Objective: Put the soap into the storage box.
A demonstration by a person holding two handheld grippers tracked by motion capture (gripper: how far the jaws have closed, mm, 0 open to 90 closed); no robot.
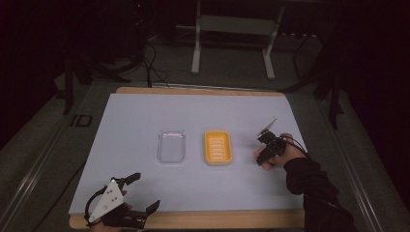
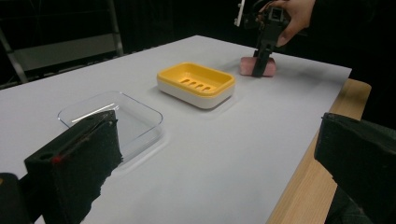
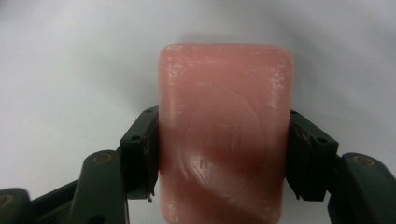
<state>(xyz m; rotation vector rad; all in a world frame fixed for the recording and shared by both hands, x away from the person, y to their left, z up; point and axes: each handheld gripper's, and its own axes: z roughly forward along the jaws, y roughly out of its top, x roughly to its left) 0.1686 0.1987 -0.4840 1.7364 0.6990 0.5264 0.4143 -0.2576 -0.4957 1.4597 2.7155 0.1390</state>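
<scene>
Yellow soap dish (image 1: pixel 217 148) empty; clear tray (image 1: pixel 171 146) left of it, empty. Right gripper (image 3: pixel 219 154) fingers clamp pink soap (image 3: pixel 224 135); left gripper (image 1: pixel 138 193) fingers wide apart, holding nothing.

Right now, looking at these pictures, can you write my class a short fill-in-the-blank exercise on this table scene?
1. The right hand-held gripper is shut on a pink bar of ____.
2. The soap dish is ____ in colour.
3. The clear lid lies to the ____ of the dish in the high view.
4. The left hand-held gripper is ____.

Missing words: soap; yellow; left; open
</scene>
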